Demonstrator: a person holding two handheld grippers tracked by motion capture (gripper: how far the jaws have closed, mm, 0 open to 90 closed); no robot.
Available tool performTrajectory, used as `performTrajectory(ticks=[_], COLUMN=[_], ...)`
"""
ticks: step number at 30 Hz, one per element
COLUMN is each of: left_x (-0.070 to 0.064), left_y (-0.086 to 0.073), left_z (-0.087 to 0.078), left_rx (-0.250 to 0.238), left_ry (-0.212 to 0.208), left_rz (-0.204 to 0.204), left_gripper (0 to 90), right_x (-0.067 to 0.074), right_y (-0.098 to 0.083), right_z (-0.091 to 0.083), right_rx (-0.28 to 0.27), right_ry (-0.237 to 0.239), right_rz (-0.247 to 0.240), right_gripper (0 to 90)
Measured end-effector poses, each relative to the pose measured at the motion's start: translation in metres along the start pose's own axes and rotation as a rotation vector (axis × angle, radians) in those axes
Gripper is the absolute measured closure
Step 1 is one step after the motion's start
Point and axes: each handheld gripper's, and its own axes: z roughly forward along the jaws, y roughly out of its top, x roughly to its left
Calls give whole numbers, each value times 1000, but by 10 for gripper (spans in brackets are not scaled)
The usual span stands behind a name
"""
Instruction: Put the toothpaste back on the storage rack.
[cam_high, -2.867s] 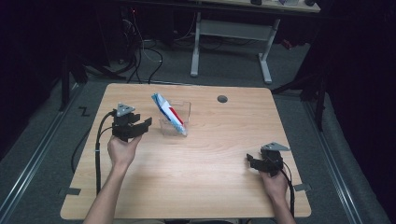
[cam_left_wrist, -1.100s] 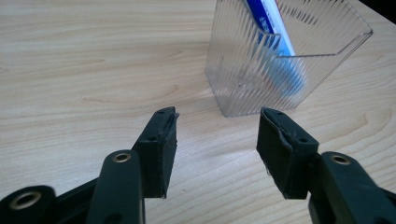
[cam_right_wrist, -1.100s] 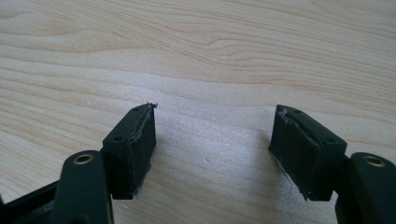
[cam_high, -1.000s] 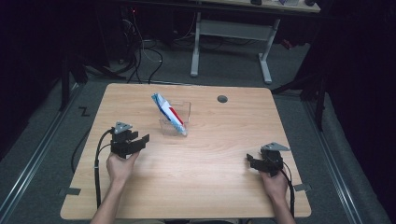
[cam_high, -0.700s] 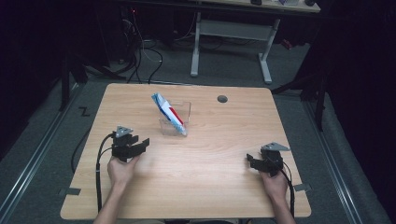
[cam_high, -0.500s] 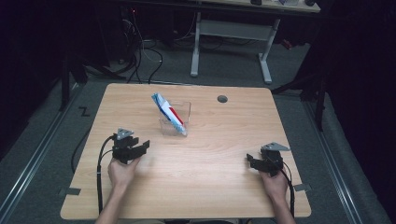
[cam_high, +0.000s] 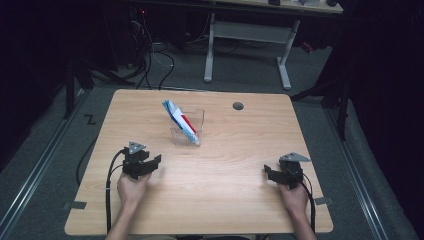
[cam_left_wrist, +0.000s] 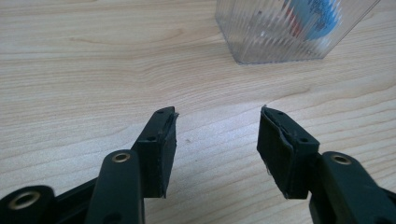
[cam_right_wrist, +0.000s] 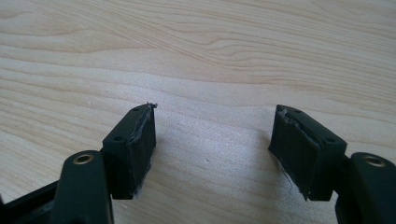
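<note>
We have both grippers parked low near the front edge of the worktop (cam_high: 240, 200), and neither one carries anything. Our left gripper (cam_high: 148, 163) sits toward the front left corner with its jaws standing partly apart; in the left gripper view nothing but bare wood lies between its pads (cam_left_wrist: 164, 144). It points toward the middle of the worktop, so the clear ribbed plastic box (cam_left_wrist: 289, 32) shows just beyond its tips, apart from them and untouched. Our right gripper (cam_high: 270, 174) rests toward the front right corner, jaws also spread and empty over plain wood grain in the right gripper view, its pads (cam_right_wrist: 140, 140) gripping nothing.

From above, the box (cam_high: 189, 131) stands a little left of the worktop's centre, nearer the back edge than our hands are. A blue, white and red packet (cam_high: 179, 120) leans inside it, its upper end sticking out over the rim toward the back left. We judge that the packet stands in the box because the box props it up, and that the open, idle jaws on either side mean the placing is done and we are at rest. A small round hole (cam_high: 238, 106) sits near the back edge, right of the box.
</note>
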Motion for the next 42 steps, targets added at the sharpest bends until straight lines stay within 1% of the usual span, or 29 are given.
performTrajectory(ticks=[5, 13, 15, 20, 22, 25, 28, 31, 34, 41, 42], left_x=[-3, -6, -7, -5, -4, -4, -5, -7, -9, -16, -16], left_y=[-1, -2, -4, -12, -14, -14, -15, -18, -18, -19, -19], left_z=[3, 8, 9, 14, 14, 14, 15, 16, 15, 17, 17], left_rx=[16, 26, 23, 44, 43, 44, 43, 16, 20, 37, 37], left_ry=[7, 15, 17, 28, 30, 35, 40, 50, 59, 91, 91], left_rz=[16, 31, 30, 25, 20, 25, 35, 45, 53, 107, 107], left_gripper=[473, 470, 470, 470, 470, 470, 465, 457, 453, 411, 408], right_x=[0, 0, 0, 0, 0, 0, 0, 0, 0, 0, 0], right_y=[0, 0, 0, 0, 0, 0, 0, 0, 0, 0, 0], right_z=[0, 0, 0, 0, 0, 0, 0, 0, 0, 0, 0], right_rx=[0, 0, 0, 0, 0, 0, 0, 0, 0, 0, 0], right_ry=[0, 0, 0, 0, 0, -1, 0, -1, 0, -1, -1], right_rz=[0, 0, -1, 0, 0, -1, -1, 0, 1, 2, 2], right_gripper=[310, 310, 310, 310, 310, 310, 310, 310, 310, 310, 310])
